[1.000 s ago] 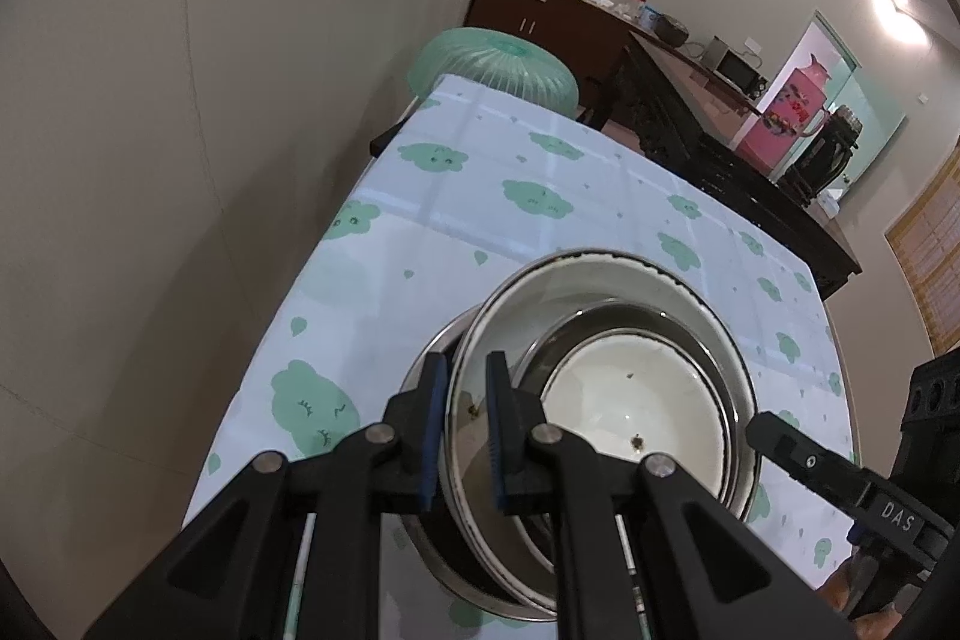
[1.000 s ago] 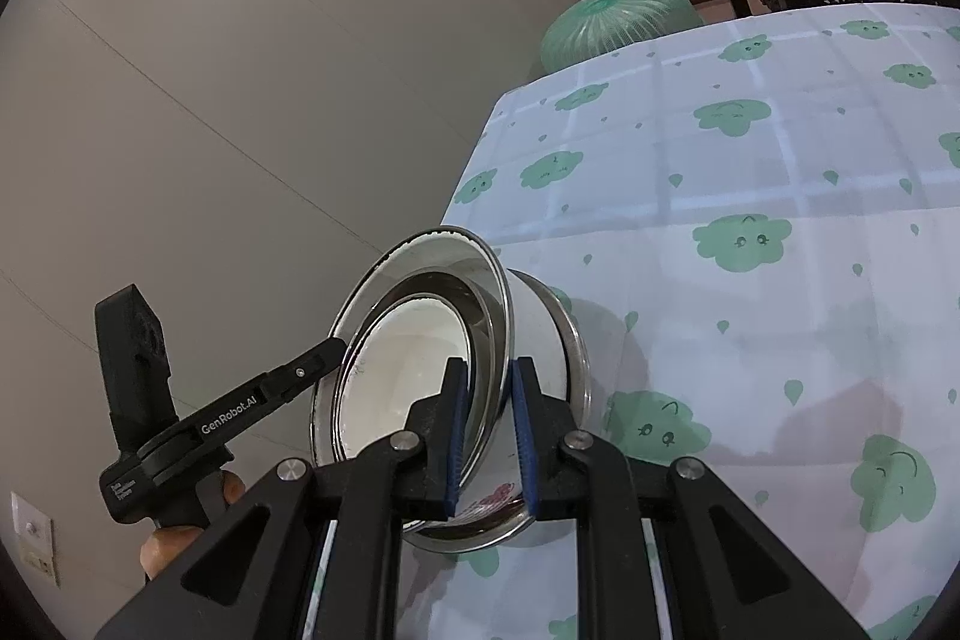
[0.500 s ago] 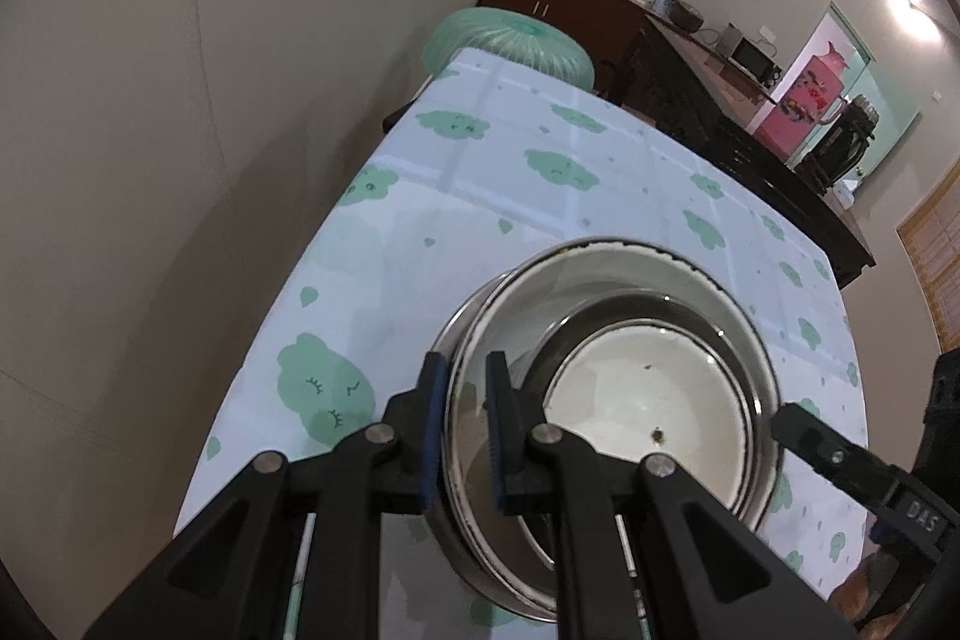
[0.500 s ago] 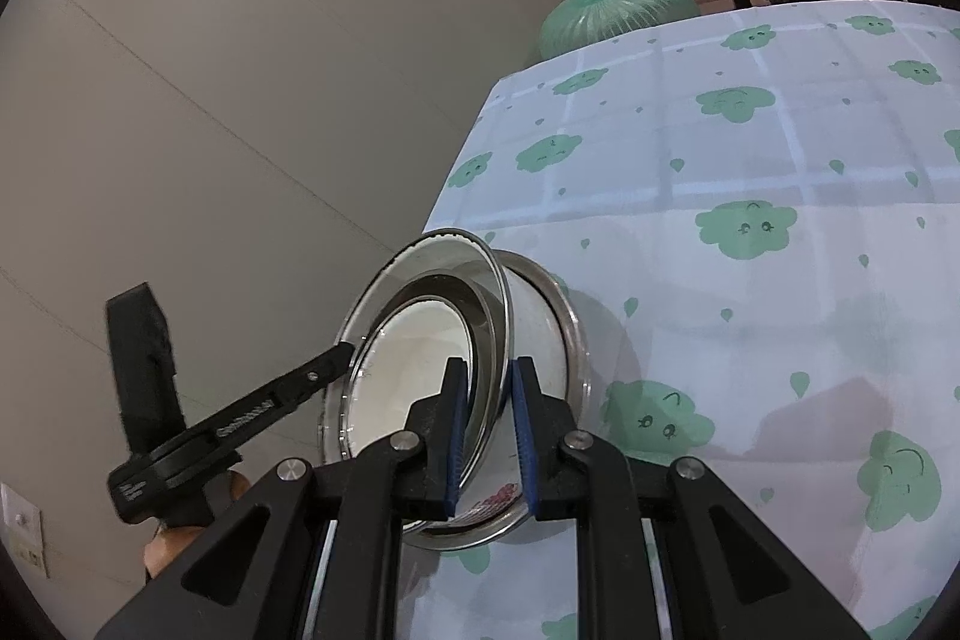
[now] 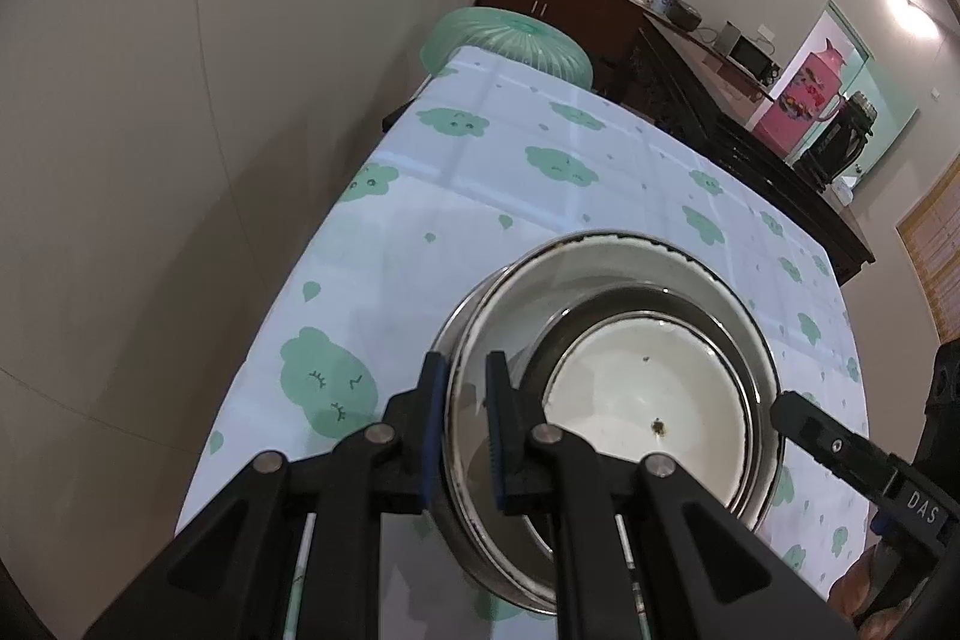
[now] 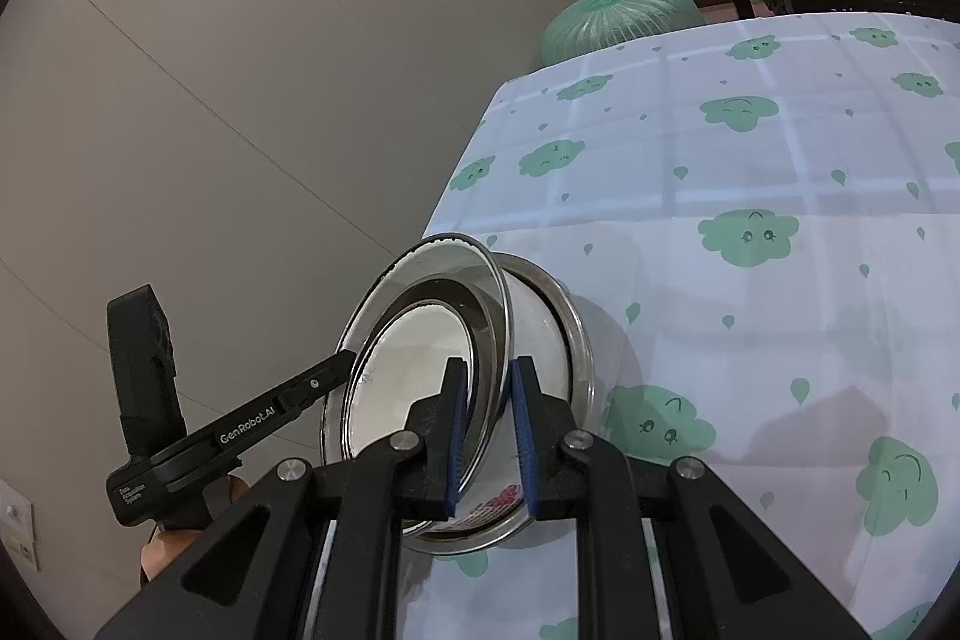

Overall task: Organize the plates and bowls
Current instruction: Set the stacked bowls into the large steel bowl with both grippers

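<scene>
Round nested steel bowls (image 5: 606,382), shiny rims

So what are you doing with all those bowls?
A person holds a gripper in each hand, and both are clamped on the rim of the same metal bowl, on opposite sides. The left gripper pinches one side, the right gripper the other. A smaller metal bowl and a white bowl sit nested inside it. The stack is tilted, over the corner of the table with the green cloud cloth.
</scene>
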Motion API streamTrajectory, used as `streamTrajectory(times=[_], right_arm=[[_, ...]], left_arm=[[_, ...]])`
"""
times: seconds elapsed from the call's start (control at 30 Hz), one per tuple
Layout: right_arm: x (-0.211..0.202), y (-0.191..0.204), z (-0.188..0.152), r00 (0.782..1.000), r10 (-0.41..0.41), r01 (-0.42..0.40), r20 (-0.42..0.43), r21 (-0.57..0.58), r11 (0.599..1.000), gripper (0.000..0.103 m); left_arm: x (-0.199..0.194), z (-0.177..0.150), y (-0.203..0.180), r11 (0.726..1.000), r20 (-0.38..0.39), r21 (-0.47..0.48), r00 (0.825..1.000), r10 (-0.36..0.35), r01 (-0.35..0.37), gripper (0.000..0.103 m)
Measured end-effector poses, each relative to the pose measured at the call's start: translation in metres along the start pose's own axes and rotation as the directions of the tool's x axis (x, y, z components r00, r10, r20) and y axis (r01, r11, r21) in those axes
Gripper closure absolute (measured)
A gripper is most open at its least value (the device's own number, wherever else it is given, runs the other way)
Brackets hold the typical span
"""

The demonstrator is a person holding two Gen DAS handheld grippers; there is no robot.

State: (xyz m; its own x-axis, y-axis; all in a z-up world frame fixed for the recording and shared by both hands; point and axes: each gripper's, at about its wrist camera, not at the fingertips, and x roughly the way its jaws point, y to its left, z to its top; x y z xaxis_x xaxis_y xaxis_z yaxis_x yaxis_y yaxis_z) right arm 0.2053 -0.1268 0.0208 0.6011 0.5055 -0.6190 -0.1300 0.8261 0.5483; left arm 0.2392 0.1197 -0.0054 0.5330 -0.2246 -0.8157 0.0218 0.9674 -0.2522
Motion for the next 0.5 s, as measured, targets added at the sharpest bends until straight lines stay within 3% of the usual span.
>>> streamTrajectory(times=[0.5], right_arm=[[0.0051, -0.0039, -0.0022, 1.0, -0.018, 0.018, -0.016, 0.0, 1.0, 0.086]], left_arm=[[-0.0035, -0.0023, -0.0034, 0.999, 0.02, 0.018, 0.999, 0.028, -0.028, 0.095]])
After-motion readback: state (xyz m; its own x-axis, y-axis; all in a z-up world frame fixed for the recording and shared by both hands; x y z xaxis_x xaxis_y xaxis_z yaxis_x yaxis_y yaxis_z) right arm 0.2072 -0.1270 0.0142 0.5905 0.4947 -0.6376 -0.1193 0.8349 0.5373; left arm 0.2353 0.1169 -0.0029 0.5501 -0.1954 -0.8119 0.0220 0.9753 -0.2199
